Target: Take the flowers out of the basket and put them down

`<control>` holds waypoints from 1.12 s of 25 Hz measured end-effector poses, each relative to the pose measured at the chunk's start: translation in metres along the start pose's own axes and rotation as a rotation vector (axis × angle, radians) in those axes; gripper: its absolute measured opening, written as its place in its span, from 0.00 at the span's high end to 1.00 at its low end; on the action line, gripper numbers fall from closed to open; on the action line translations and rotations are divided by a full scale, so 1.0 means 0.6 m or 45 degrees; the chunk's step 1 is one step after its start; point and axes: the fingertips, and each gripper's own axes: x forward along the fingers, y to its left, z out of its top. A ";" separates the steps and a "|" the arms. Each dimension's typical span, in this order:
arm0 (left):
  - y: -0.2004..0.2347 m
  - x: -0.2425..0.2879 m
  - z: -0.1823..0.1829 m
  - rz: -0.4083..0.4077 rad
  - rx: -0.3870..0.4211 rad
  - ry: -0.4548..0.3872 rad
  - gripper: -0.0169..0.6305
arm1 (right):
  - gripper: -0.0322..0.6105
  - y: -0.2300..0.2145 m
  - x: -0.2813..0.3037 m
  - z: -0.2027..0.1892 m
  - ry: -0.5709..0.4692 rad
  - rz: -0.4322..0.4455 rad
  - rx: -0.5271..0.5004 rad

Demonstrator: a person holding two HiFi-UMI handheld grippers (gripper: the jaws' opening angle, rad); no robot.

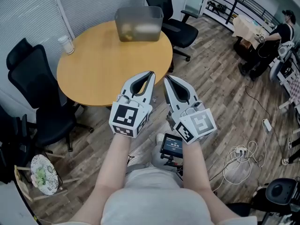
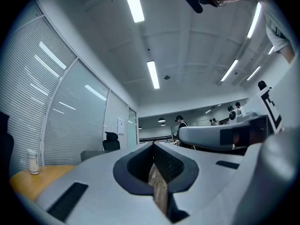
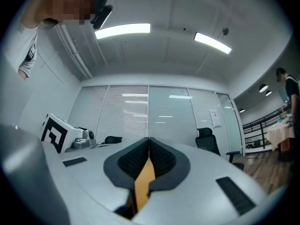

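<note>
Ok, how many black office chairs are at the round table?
2: one black chair at the round table's left side, a second chair beyond its far edge, behind the grey basket. Others may be hidden.

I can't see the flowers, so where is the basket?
In the head view, the grey basket sits on the far edge of the round wooden table, close to a black office chair.
</note>
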 end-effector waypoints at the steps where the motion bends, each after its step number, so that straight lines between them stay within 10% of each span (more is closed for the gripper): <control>1: 0.004 0.012 -0.002 0.004 0.002 0.003 0.97 | 0.91 -0.014 0.005 -0.003 0.004 -0.011 0.005; 28: 0.141 0.351 -0.065 0.193 0.001 0.049 0.97 | 0.91 -0.338 0.203 -0.070 0.081 0.122 -0.064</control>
